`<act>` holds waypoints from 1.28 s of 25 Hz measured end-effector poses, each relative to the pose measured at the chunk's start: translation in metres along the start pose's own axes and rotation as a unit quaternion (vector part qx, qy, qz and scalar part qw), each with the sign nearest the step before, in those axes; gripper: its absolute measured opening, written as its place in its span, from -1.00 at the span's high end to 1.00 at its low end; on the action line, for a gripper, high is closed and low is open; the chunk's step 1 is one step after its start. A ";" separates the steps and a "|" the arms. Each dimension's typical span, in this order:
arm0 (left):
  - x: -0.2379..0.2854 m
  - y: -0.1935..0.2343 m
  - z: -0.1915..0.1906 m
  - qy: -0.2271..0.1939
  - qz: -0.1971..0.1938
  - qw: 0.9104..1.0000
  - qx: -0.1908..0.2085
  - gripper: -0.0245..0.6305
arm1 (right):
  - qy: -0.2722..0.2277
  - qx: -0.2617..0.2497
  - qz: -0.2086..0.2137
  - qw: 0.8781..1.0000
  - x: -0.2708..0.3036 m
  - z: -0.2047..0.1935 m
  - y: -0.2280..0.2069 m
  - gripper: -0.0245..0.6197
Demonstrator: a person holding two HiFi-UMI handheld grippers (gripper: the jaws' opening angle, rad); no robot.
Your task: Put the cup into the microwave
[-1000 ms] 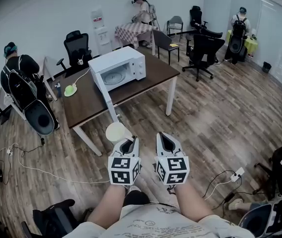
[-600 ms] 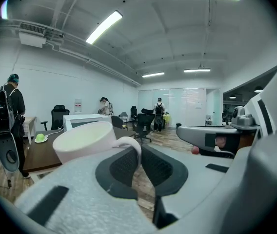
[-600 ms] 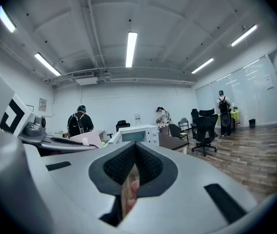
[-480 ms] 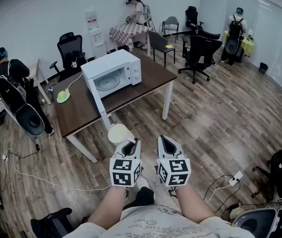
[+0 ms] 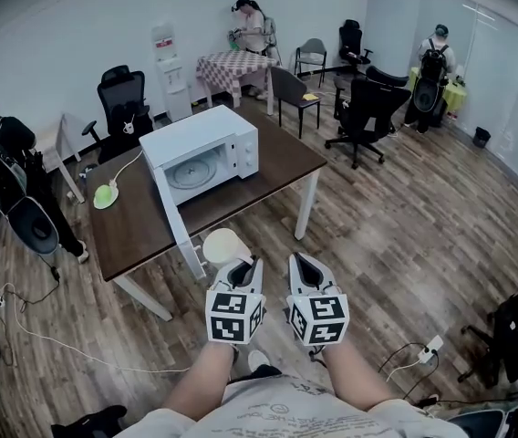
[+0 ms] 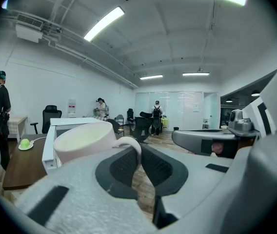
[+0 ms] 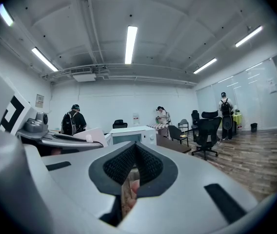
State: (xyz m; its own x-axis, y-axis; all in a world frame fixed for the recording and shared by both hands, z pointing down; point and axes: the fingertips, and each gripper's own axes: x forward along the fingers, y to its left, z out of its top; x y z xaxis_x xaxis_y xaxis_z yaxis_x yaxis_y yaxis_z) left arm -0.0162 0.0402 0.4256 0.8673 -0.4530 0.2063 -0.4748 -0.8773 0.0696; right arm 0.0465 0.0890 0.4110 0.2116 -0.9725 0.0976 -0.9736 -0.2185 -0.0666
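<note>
Nearer the open microwave [image 5: 202, 153] ahead than a second ago, cup [image 5: 222, 245] clamped by its handle in the left gripper [image 5: 243, 270], right gripper [image 5: 303, 265] pinched shut on nothing, so seemingly only the last approach and placing to do.

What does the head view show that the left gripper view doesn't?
Only the head view shows the person's two forearms and a white power strip. Only the left gripper view shows the long ceiling lights and the left gripper pinching the round white cup by its handle. Both show that cup, the boxy white microwave with its door open, and the dark brown table.
</note>
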 end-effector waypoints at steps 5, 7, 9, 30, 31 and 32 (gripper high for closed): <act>0.038 0.036 0.012 0.000 -0.001 1.000 -0.004 0.82 | 0.001 -0.006 0.003 1.000 0.053 0.010 -0.003 0.89; 0.052 0.051 0.015 0.001 0.000 1.000 -0.006 0.82 | 0.001 -0.006 0.007 1.000 0.074 0.012 -0.003 0.89; 0.065 0.065 0.017 0.003 0.000 1.000 -0.005 0.82 | 0.000 -0.004 0.009 1.000 0.094 0.014 -0.003 0.89; 0.141 0.144 0.007 0.027 -0.015 0.999 -0.012 0.82 | 0.019 0.015 0.013 1.000 0.217 0.006 -0.007 0.89; 0.144 0.146 0.006 0.028 -0.013 0.999 -0.010 0.82 | 0.020 0.016 0.016 1.000 0.223 0.005 -0.008 0.89; 0.148 0.149 0.005 0.029 -0.010 0.999 -0.009 0.82 | 0.021 0.017 0.020 0.999 0.229 0.004 -0.007 0.89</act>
State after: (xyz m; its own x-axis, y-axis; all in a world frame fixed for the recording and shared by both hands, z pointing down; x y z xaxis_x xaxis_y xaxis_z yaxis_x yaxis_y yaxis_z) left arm 0.0416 -0.1583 0.4619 0.8668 -0.4247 0.2612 -0.4601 -0.8832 0.0910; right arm 0.1026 -0.1321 0.4295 0.1675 -0.9765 0.1357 -0.9776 -0.1823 -0.1051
